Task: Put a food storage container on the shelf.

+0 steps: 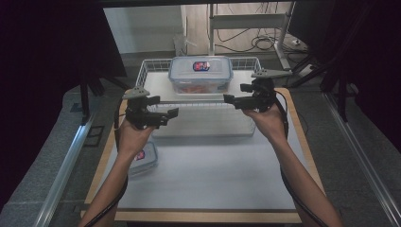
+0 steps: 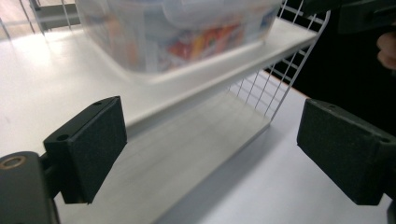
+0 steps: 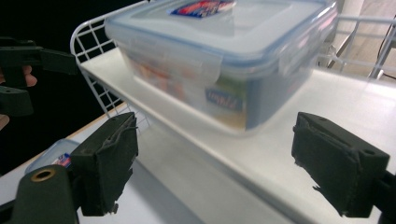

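Right, both grippers are up in front of the wire shelf [image 1: 152, 66], closing in on the clear storage box [image 1: 200, 74] w/ the blue-trimmed lid. Box sits on the shelf's upper white board, toward the far middle of the table [image 1: 208, 175], lid on, latches down, upright.

Left gripper [image 1: 163, 113]: jaws apart, nothing between them; in the left gripper view its pads [image 2: 91, 149] frame the shelf edge below the box, not touching anything. Right gripper [image 1: 235, 100]: also apart & empty; in the right gripper view the box's near corner sits between its pads [image 3: 109, 161], but further off, no contact yet.

Step in hand, I'd judge: approach phase, a two-sided grab of the box to lift it off the shelf. Next move calls for both grippers to go forward & up a bit, one to each short end, then squeeze evenly, since smooth plastic walls could slip or the box could tilt if one side bites first.

Orientation: box's long axis runs left-right across the table, parallel to the shelf's front edge; label sticker [image 1: 201, 65] faces up, long side faces the person.

A second, smaller lidded container [image 1: 144, 158] lies on the table by the left forearm, well apart from the action.
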Motion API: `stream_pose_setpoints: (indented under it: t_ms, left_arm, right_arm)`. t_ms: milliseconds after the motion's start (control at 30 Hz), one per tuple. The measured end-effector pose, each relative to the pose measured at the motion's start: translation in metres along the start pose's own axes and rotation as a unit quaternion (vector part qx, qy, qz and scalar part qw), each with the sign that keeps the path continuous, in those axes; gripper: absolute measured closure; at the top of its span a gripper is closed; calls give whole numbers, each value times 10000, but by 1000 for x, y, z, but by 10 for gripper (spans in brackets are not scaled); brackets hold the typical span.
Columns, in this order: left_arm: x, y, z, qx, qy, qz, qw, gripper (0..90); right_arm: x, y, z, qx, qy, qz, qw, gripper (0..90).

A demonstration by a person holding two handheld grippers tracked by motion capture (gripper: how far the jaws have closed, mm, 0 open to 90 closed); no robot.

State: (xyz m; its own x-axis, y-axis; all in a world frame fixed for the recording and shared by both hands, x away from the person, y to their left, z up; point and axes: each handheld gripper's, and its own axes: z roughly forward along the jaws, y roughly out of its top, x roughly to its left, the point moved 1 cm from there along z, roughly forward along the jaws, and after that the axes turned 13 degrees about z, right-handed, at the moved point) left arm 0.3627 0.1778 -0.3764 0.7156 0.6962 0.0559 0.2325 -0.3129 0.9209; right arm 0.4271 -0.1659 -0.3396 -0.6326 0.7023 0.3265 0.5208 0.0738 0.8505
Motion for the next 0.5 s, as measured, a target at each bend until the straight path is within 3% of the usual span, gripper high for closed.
stream_pose_setpoints:
  t_ms: [267,500]
  left_arm:
    - [-25,-16,-4,164,-58,293,9994,76]
    - [-39,-34,-10,226,-117,406,9989,29]
  right_arm:
    - [9,-25,-7,97,42,-211,9997,117]
    - [15,-51,-10,276,62,-326,9991,83]
